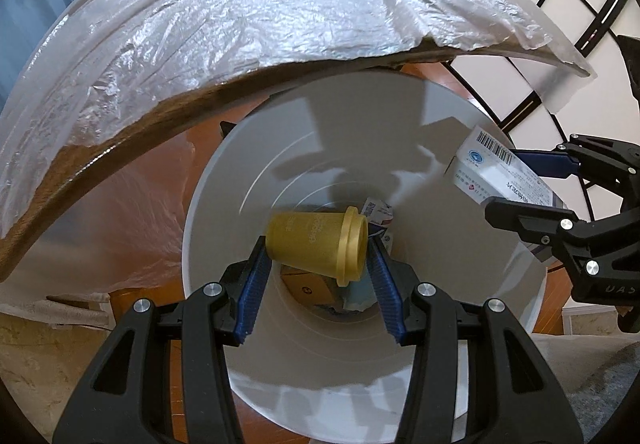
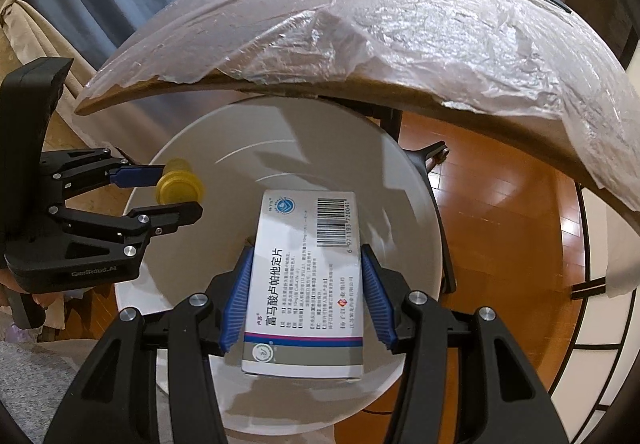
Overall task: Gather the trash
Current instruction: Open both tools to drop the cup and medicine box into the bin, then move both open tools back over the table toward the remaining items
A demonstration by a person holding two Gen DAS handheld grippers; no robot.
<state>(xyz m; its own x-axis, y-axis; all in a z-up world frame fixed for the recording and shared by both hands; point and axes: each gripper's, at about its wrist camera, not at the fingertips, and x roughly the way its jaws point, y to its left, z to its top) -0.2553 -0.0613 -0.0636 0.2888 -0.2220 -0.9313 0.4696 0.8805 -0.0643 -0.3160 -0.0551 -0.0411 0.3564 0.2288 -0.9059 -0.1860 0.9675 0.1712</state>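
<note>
Bin (image 1: 500,284) bottom partly hidden behind cup (image 1: 316,240); scraps at 3 o'clock of cup too small to tell.

Both views are bright and evenly lit, with strong fisheye bending and dark corners at the frame edges. The plastic sheet (image 1: 248,16) over the table shows white glare. Sharp-edged shadows fall on the inner wall of the white bin (image 1: 280,148), so light comes from above. Focus is crisp; the floor (image 2: 500,212) gleams.
</note>
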